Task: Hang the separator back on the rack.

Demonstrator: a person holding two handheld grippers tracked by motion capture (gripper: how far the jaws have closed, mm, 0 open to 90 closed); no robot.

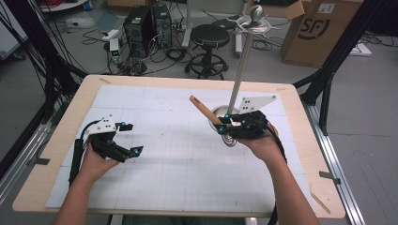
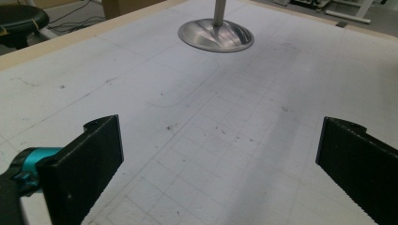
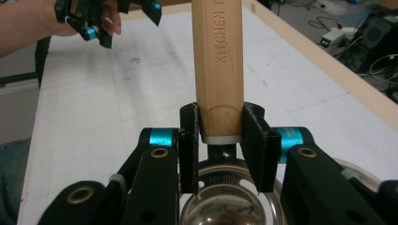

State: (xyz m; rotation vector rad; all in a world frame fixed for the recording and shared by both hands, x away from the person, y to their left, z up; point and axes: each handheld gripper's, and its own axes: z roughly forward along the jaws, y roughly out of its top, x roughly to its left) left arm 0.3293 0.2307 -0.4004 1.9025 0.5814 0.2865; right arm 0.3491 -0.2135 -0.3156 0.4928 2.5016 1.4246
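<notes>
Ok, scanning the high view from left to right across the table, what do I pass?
Left hand-held gripper, jaws open over the white mat → wooden handle of a ladle → right hand-held gripper, shut on that handle, beside the steel stand.

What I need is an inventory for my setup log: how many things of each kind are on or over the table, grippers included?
Grippers: 2 (left gripper, right gripper)
Metal stand: 1
Wooden-handled ladle: 1, held in the right gripper
White grid mat: 1
Total: 5
</notes>
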